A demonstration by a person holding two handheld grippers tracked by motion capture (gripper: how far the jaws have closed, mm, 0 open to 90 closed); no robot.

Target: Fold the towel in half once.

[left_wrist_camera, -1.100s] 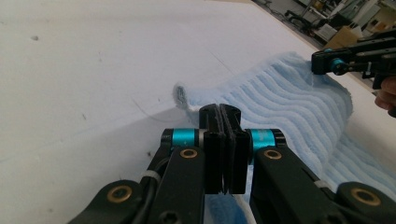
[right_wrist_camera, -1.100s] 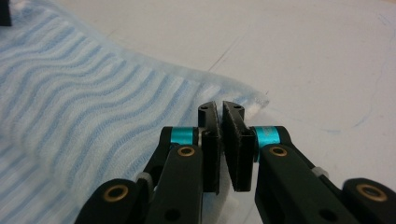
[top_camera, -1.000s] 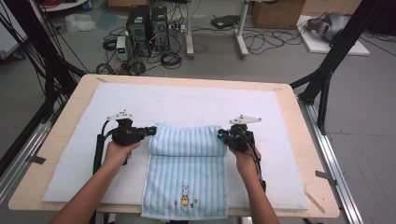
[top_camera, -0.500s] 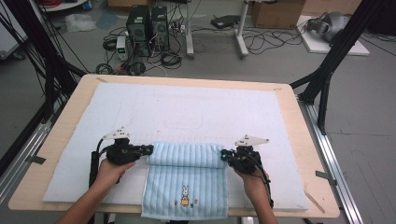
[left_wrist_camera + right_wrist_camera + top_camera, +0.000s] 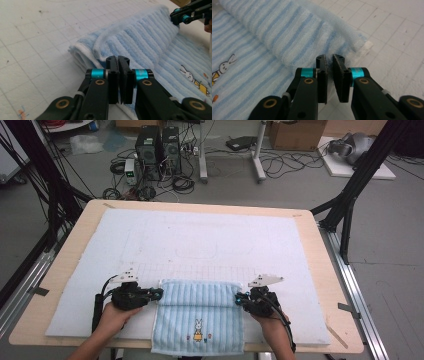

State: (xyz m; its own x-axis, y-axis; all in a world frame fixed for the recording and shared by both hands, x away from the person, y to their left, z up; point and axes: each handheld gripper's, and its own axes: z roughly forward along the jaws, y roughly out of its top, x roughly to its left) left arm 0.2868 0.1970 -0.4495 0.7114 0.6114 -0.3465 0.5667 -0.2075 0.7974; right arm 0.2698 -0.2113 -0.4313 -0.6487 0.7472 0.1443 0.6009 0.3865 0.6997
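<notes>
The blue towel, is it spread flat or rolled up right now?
Partly rolled: the blue towel's far end forms a roll, the rabbit end lies flat.

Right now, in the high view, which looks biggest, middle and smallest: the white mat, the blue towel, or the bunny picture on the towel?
1. White mat: biggest, it covers most of the table.
2. Blue towel: middle, lying on the mat's near edge.
3. Bunny picture: smallest, a tiny patch on the towel.
None look close in size.
</notes>
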